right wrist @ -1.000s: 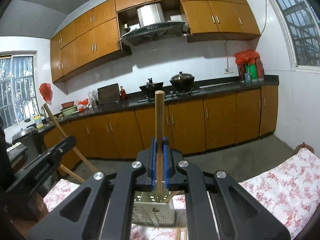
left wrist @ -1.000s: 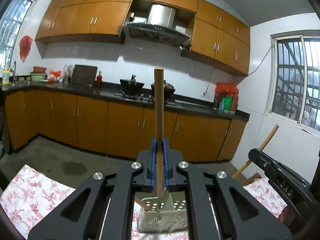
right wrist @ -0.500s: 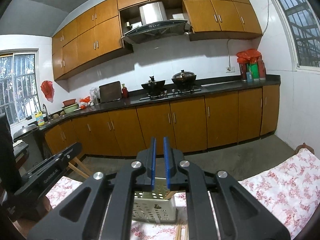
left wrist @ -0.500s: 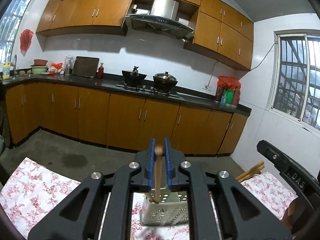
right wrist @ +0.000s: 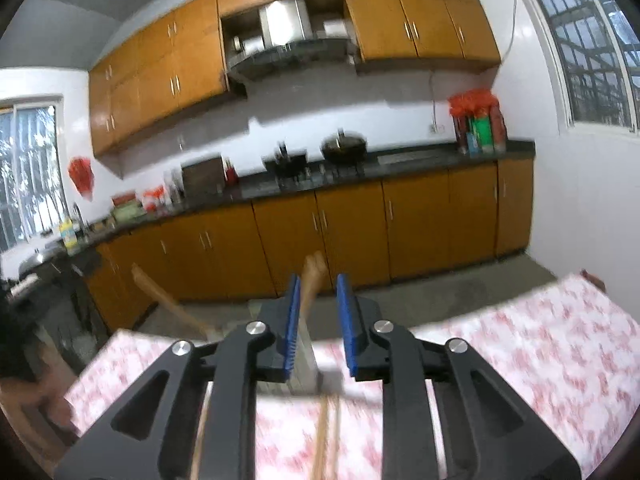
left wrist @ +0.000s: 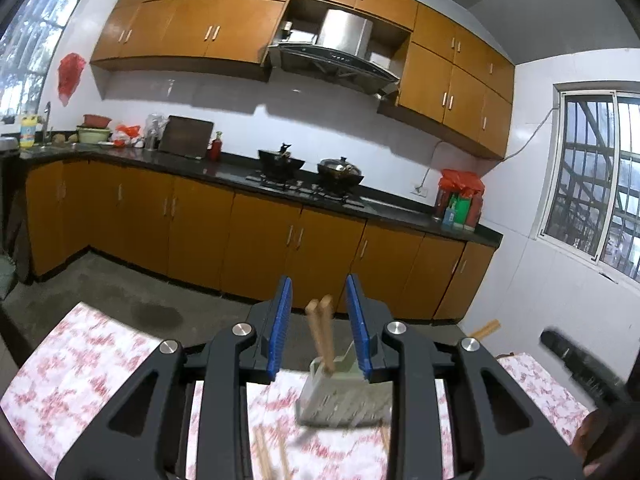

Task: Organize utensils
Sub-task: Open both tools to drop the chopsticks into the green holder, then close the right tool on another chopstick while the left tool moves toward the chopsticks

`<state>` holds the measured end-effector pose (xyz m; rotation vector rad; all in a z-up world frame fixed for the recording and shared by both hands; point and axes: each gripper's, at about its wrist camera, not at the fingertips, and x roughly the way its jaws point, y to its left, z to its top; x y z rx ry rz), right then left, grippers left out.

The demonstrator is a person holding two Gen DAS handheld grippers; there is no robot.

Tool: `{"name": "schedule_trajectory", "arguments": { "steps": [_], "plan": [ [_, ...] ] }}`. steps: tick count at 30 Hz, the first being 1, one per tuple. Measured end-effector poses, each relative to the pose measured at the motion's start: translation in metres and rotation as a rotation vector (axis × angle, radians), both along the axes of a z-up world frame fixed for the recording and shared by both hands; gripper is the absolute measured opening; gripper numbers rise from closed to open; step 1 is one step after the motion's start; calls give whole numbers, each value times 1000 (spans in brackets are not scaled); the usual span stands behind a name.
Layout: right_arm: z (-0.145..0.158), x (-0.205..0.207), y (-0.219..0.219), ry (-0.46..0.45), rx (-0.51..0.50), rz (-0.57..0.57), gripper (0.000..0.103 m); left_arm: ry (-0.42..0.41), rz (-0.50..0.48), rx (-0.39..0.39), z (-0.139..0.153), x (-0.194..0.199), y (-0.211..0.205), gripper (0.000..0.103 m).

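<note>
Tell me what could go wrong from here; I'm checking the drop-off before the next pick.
1. Two chopsticks lean in the holder; the open left tool straddles them and could snag one.
2. The light holder might tip.
3. Loose chopsticks on the tablecloth lie under the open right tool; a blurred pick may miss.
</note>
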<state>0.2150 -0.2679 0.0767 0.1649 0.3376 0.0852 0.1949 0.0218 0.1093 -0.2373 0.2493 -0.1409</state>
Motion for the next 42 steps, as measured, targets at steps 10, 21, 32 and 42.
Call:
{"name": "schedule_trajectory", "arguments": {
  "steps": [10,21,32,42],
  "plan": [
    [-156,-5,7,502,-21,80,20,348,46,86,-111,-26,17,33],
    [-188,-14,27,572,-55,109,18,531,-9,73,-179,-42,10,33],
    [-188,-11,15,557,-75,41,8,605,-114,85,-204,-43,-20,21],
    [-188,-12,16,555,-100,39,8,628,-89,162,-212,-43,-29,16]
  ]
}}
